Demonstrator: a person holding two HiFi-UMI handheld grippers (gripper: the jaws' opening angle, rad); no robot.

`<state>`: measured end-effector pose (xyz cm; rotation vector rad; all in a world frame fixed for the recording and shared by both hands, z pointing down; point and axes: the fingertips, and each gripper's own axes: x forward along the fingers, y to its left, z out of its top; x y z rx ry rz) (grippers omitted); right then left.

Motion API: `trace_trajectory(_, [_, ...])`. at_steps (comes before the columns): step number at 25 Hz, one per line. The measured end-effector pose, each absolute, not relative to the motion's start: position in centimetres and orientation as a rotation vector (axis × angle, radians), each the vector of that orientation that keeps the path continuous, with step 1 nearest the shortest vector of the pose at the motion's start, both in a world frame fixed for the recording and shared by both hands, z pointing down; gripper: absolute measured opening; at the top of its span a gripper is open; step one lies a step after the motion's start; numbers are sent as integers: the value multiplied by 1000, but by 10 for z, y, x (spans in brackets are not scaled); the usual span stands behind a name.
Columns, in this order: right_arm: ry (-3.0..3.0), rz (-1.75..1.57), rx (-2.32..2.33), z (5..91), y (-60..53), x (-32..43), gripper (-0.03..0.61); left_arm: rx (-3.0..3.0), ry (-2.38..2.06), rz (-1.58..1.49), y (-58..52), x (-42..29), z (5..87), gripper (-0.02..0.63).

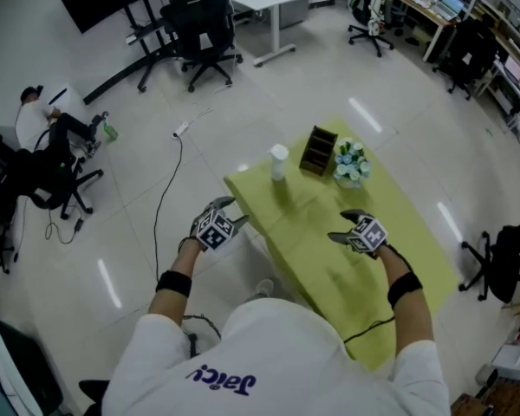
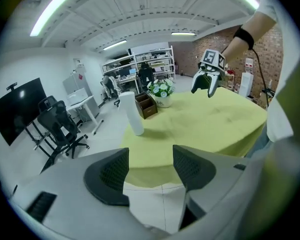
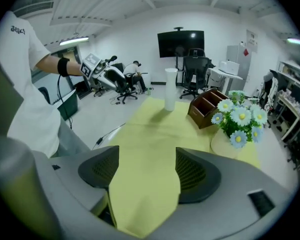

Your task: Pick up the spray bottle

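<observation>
The spray bottle (image 1: 279,161), a tall white bottle, stands upright near the far left corner of the yellow-green table (image 1: 329,267). It also shows in the left gripper view (image 2: 131,114) and the right gripper view (image 3: 170,89). My left gripper (image 1: 235,211) hovers off the table's left edge, short of the bottle; its jaws (image 2: 150,158) stand apart with nothing between them. Over the middle of the table, my right gripper (image 1: 341,225) is open and empty too (image 3: 147,170). Each gripper shows in the other's view: the right (image 2: 206,84), the left (image 3: 106,68).
A brown wooden organizer (image 1: 318,150) and a pot of white flowers (image 1: 350,163) stand just right of the bottle. A cable (image 1: 165,198) runs over the floor left of the table. Office chairs (image 1: 204,33) and desks line the room's far side.
</observation>
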<state>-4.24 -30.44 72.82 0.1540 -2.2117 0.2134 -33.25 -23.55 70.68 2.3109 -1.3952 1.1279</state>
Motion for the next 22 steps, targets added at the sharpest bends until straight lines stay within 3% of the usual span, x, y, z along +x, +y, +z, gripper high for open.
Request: trace_trajectory(22, [-2674,269,299,655,-308,-136,368,2199,-1587,800,-186,-388,705,282])
